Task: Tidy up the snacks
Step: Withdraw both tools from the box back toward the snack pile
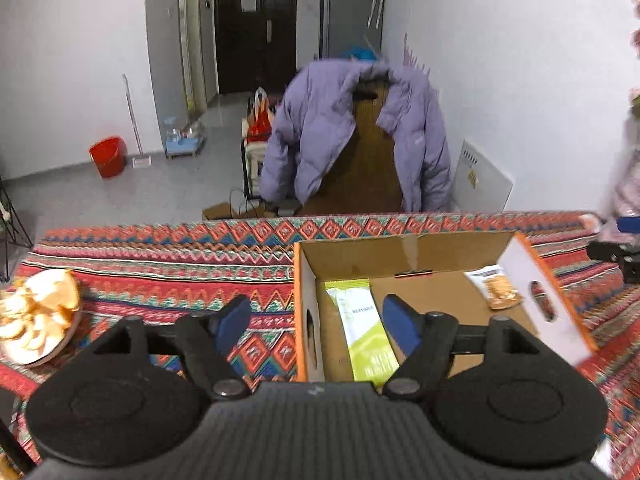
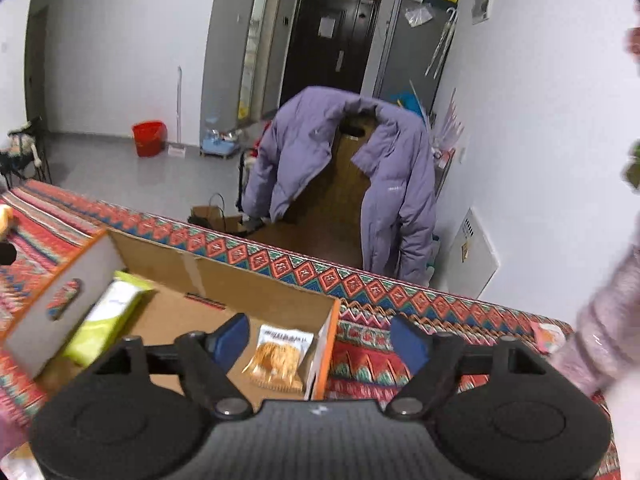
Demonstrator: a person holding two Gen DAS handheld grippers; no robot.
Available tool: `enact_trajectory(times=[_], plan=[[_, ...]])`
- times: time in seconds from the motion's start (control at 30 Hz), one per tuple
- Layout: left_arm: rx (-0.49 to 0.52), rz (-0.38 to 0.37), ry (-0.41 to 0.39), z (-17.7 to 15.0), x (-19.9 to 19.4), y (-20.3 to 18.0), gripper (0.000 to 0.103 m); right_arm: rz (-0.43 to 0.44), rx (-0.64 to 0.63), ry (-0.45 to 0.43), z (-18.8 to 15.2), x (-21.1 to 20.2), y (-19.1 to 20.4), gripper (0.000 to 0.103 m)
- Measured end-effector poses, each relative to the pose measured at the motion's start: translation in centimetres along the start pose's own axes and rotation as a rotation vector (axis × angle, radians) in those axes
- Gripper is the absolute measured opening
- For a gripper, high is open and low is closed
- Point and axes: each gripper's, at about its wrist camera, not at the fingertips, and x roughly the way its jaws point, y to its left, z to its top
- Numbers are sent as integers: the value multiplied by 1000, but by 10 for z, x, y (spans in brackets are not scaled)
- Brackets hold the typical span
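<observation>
A shallow cardboard box (image 1: 404, 256) with orange-edged white end walls is seen resting on the surface, which is covered by a patterned red, teal and orange cloth (image 1: 180, 264). Two snacks are contained in the box. A long green-and-white packet (image 1: 362, 328) lies flat on the box floor near the left end wall, with its length running from front to back. A small packet of golden snack pieces with a white label (image 1: 494, 286) lies flat in the far right corner, just beside the right end wall. The two packets are well apart.

The left gripper (image 1: 316, 320) is held above the near-left part of the box. Its jaws are spread wide and nothing is gripped; the left end wall and the green-and-white packet are framed between the blue pads (image 1: 234, 322).

In the right wrist view, the right gripper (image 2: 320, 338) is held above the right end of the box (image 2: 224, 276). Its jaws are likewise spread wide and nothing is gripped; the small packet (image 2: 278, 358) and the right end wall are framed between them. The green-and-white packet (image 2: 106, 316) is seen at the opposite end.

A plate of pale sliced pieces (image 1: 36, 316) rests on the cloth, well to the left of the box. Beyond the surface, a lilac padded coat (image 1: 352, 128) is draped over a brown piece of furniture, and a red bucket (image 1: 107, 156) stands on the floor near the wall.
</observation>
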Motion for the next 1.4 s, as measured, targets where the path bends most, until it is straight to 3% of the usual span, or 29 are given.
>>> enact_trajectory(times=[0.13,0.33,0.47,0.6,0.7,0.83,0.97,1.17,1.4], plan=[[-1,-21,-75,-34,-69,0,84,47,23,-66,-36,-69,0,87],[1,-3,-214,-129,-167,-11,92,98,26,-188,-110,-163,20,91],[-30,9,-294,-190,-219,-21,97,134,67,-273,-170,-215,41,101],[-57,29,-350,-241,-259,-33,101,121,136,-296,-227,-252,57,101],[-19,49,-400,-285,-287,-49,103,84,118,-310,-267,-283,72,103],[41,58,-396,-335,-307,-64,103,21,67,-319,-322,-318,94,103],[47,38,-338,-366,-309,-67,103,65,79,-271,-362,-336,110,103],[37,35,-298,-382,-302,-68,103,87,98,-257,-378,-338,118,103],[41,53,-294,-372,-294,-70,103,88,132,-238,-376,-327,113,103]])
